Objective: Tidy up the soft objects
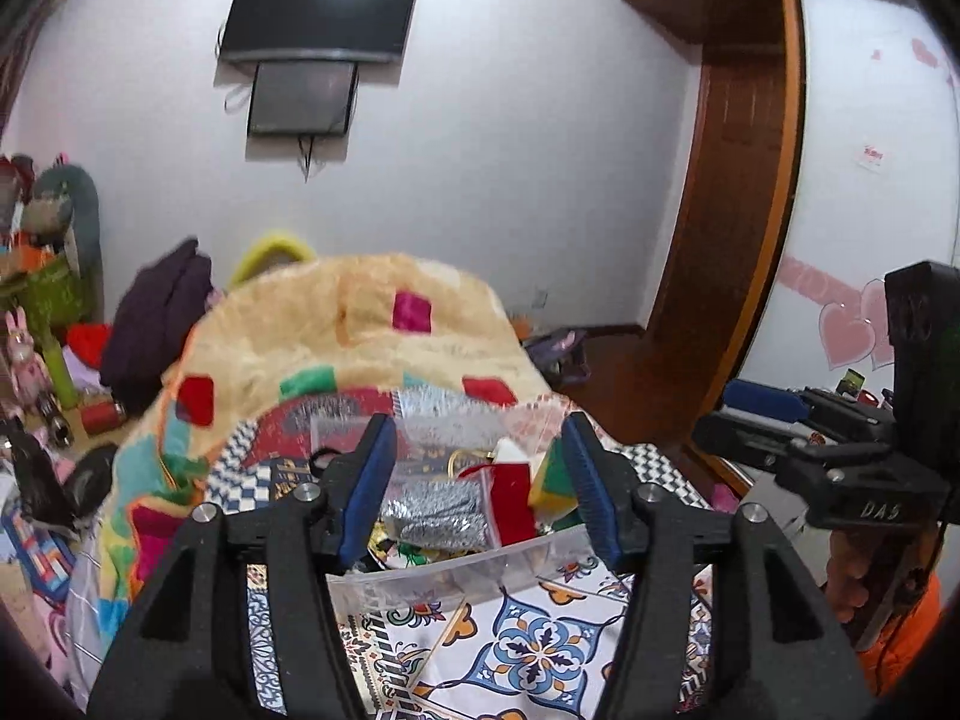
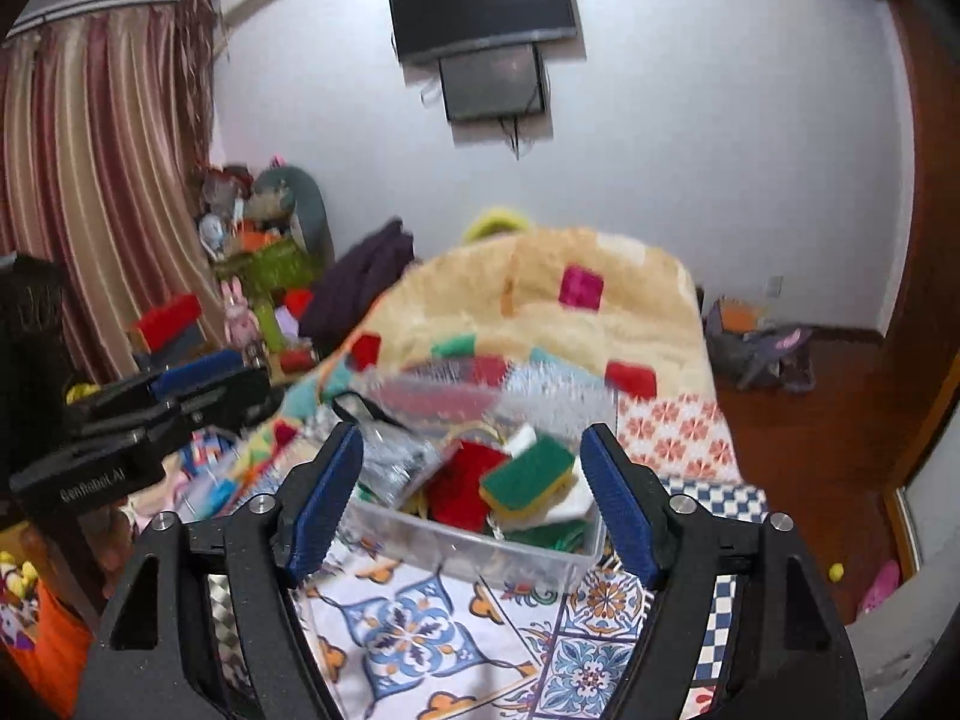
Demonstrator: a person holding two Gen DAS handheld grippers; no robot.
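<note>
I see a bed spread with a tile-patterned cloth point(image 2: 420, 618), blue, orange and white. Behind it a cream plush blanket point(image 1: 360, 324) with coloured squares is heaped high. On the white wall beyond hangs a dark television point(image 2: 483, 0).

On the cloth sits a clear plastic bin point(image 2: 528, 558), directly ahead of both my grippers. It holds the soft objects: a green-and-yellow sponge point(image 2: 525, 471) tilted on top, a red cloth point(image 2: 459, 489) to its left, and a silvery scouring pad point(image 1: 435, 510) at the left side.

My left gripper point(image 1: 480, 480) hangs over the bin's near edge, its blue-padded fingers spread wide with nothing between them. My right gripper point(image 2: 471, 498) does likewise, jaws wide apart and empty, framing the bin.
</note>
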